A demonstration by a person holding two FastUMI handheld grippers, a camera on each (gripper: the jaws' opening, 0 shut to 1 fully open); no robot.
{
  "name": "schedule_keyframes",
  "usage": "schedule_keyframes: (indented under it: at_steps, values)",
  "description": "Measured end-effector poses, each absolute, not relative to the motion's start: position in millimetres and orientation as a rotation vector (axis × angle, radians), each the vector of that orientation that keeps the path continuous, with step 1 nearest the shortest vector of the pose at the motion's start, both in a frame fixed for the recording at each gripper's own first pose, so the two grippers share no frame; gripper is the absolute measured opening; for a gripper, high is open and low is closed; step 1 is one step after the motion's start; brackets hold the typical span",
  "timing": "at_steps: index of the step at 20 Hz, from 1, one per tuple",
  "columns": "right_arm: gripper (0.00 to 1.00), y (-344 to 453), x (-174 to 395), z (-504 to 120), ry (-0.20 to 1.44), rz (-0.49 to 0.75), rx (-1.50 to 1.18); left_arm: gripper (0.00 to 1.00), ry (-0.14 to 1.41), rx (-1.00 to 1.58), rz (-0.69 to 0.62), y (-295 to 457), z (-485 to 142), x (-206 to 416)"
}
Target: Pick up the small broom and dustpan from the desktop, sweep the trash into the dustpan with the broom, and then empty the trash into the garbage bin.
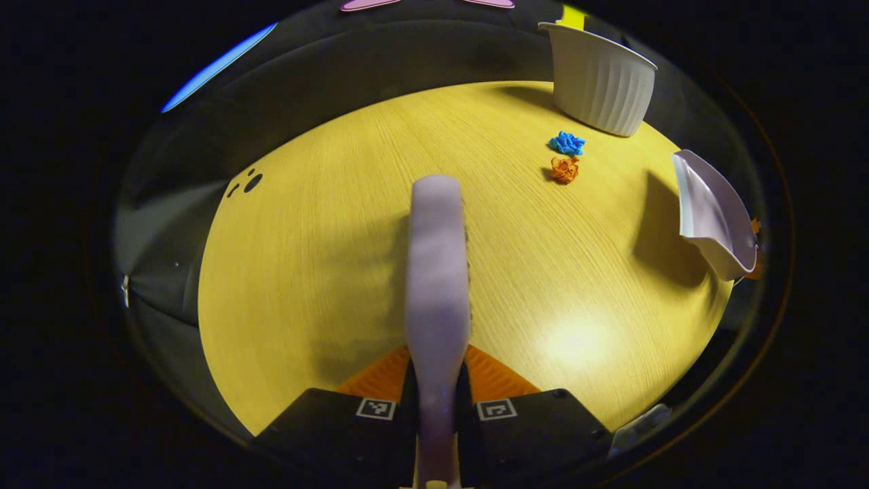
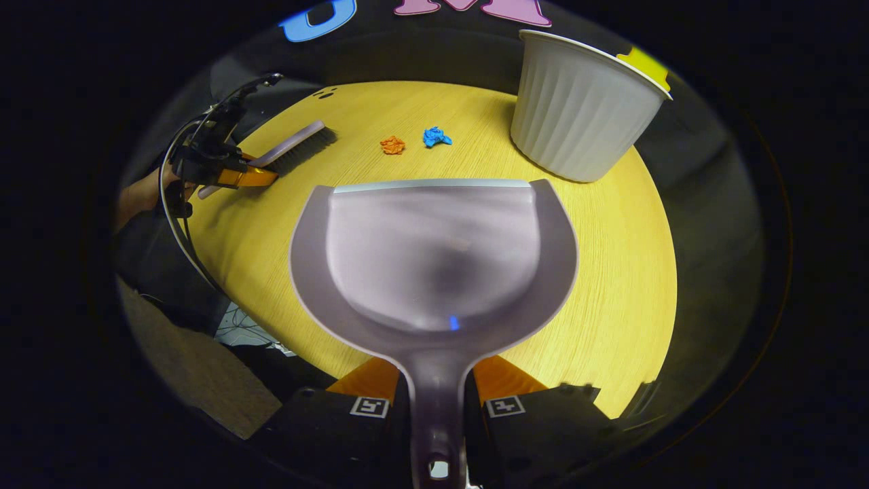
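Note:
My left gripper (image 1: 438,380) is shut on the handle of the small lilac broom (image 1: 438,272), which points forward over the round yellow table (image 1: 326,238). The right gripper view has that broom (image 2: 295,146) at the far left, dark bristles down near the tabletop, held by the left gripper (image 2: 237,176). My right gripper (image 2: 434,390) is shut on the handle of the lilac dustpan (image 2: 434,258), held above the table. The dustpan (image 1: 713,217) hangs at the right edge of the left gripper view. Two crumpled scraps, orange (image 2: 392,144) and blue (image 2: 434,136), lie between broom and bin.
A white ribbed garbage bin (image 2: 580,112) stands on the far right of the table (image 2: 611,272), close to the blue scrap (image 1: 567,142) and orange scrap (image 1: 565,169). The bin (image 1: 601,81) sits near the table's rim. A hand and cables (image 2: 176,176) are at the left.

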State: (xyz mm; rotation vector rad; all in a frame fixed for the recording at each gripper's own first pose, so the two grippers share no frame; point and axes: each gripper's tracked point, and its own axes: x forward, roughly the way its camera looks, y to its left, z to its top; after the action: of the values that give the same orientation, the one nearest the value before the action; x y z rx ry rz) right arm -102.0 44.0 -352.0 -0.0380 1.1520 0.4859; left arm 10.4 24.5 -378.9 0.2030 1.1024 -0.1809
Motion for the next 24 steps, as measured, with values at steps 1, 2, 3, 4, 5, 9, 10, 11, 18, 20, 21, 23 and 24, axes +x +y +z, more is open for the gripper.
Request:
schedule_keyframes:
  at_steps: [1, 2, 3, 4, 5, 9, 10, 11, 18, 20, 21, 23, 24]
  values:
    - [0.34, 44.8, -102.3, -350.6, 1.160, 0.496, -0.041, 0.29, 1.084, 0.204, -0.183, 21.3, -375.2, 14.2]
    - [0.37, 45.7, -102.5, -349.2, 1.172, 0.508, -0.047, 0.28, 1.065, 0.199, -0.191, 16.7, -370.7, 19.8]
    - [0.37, 45.7, -102.6, -348.1, 1.186, 0.521, -0.058, 0.27, 1.043, 0.192, -0.201, 12.0, -364.7, 26.2]
    - [0.37, 45.5, -102.4, -347.4, 1.203, 0.532, -0.073, 0.27, 1.020, 0.189, -0.211, 7.4, -358.4, 34.7]
    - [0.40, 44.8, -102.1, -348.4, 1.224, 0.543, -0.092, 0.27, 1.002, 0.190, -0.222, 2.6, -352.7, 42.5]
    - [0.37, 46.5, -98.4, -355.2, 1.280, 0.576, -0.129, 0.27, 0.979, 0.238, -0.271, -18.7, -345.4, 76.5]
    - [0.34, 46.5, -97.6, -356.4, 1.292, 0.581, -0.131, 0.27, 0.980, 0.254, -0.285, -25.0, -346.5, 84.3]
    - [0.37, 46.0, -96.9, -357.7, 1.304, 0.584, -0.135, 0.27, 0.981, 0.270, -0.300, -31.7, -349.3, 91.5]
    - [0.37, 43.2, -88.5, -368.3, 1.337, 0.569, -0.147, 0.27, 1.003, 0.356, -0.373, -68.6, -371.8, 136.7]
    - [0.37, 42.9, -86.6, -369.7, 1.339, 0.566, -0.146, 0.27, 1.001, 0.391, -0.395, -77.1, -376.9, 149.5]
    - [0.37, 43.1, -84.9, -371.3, 1.340, 0.562, -0.145, 0.27, 0.991, 0.410, -0.406, -81.5, -377.9, 155.9]
    - [0.37, 42.5, -81.9, -373.3, 1.343, 0.557, -0.138, 0.27, 0.979, 0.435, -0.441, -94.4, -378.3, 164.8]
    - [0.37, 42.7, -80.2, -374.3, 1.343, 0.556, -0.136, 0.27, 0.975, 0.447, -0.468, -102.4, -378.5, 166.0]
